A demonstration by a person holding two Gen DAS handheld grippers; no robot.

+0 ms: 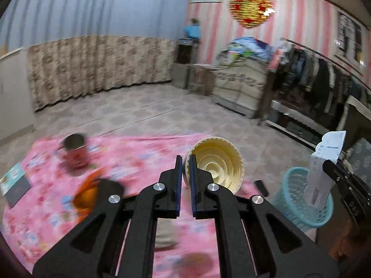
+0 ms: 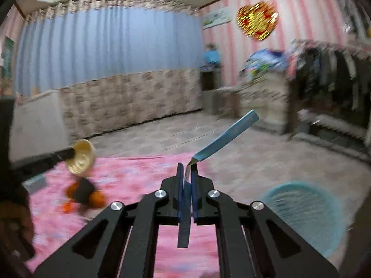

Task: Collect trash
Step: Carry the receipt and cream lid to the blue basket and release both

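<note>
My left gripper is shut on the rim of a cream ribbed cup, held on its side above the pink flowered cloth. In the right wrist view the same cup shows at the left on the left gripper's tip. My right gripper is shut on a flat blue and white wrapper that sticks up to the right. From the left wrist view that wrapper hangs above a teal mesh basket, with the right gripper at the picture's right edge.
A red mug, oranges in an orange bag and a flat box lie on the cloth. The teal basket stands on the tiled floor to the right. A clothes rack and a cabinet line the far right.
</note>
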